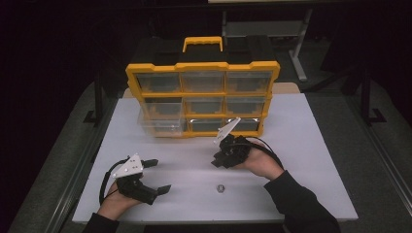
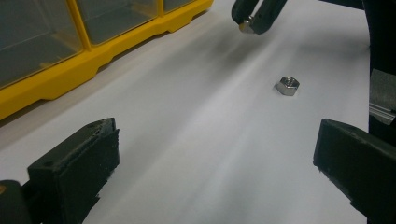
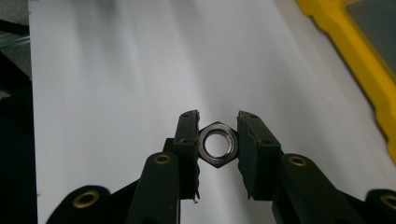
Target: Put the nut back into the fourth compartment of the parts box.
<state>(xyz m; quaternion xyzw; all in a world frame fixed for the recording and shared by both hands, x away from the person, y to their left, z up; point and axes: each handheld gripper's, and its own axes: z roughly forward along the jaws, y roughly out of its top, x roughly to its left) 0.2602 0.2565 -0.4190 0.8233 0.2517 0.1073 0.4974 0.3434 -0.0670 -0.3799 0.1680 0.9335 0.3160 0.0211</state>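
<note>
A steel hex nut [image 3: 217, 144] is pinched between the two black pads of my right gripper [image 3: 217, 140], held above the white table [image 3: 116, 84]. From above, my right gripper [image 1: 217, 158] hovers in front of the yellow drawer organiser [image 1: 201, 99]. It appears far off in the left gripper view [image 2: 250, 23], with the nut [image 2: 244, 27] at its tips. A second hex nut [image 2: 287, 86] lies loose on the table [image 1: 221, 188], between both hands. My left gripper [image 1: 158, 174] rests at the front left, jaws wide apart and empty.
The organiser has clear drawers in yellow frames and a yellow handle [image 1: 203, 43]; its lower-left drawer [image 1: 161, 124] is pulled out a little. The table's front edge [image 1: 214, 219] is close to both forearms. Dark floor surrounds the table.
</note>
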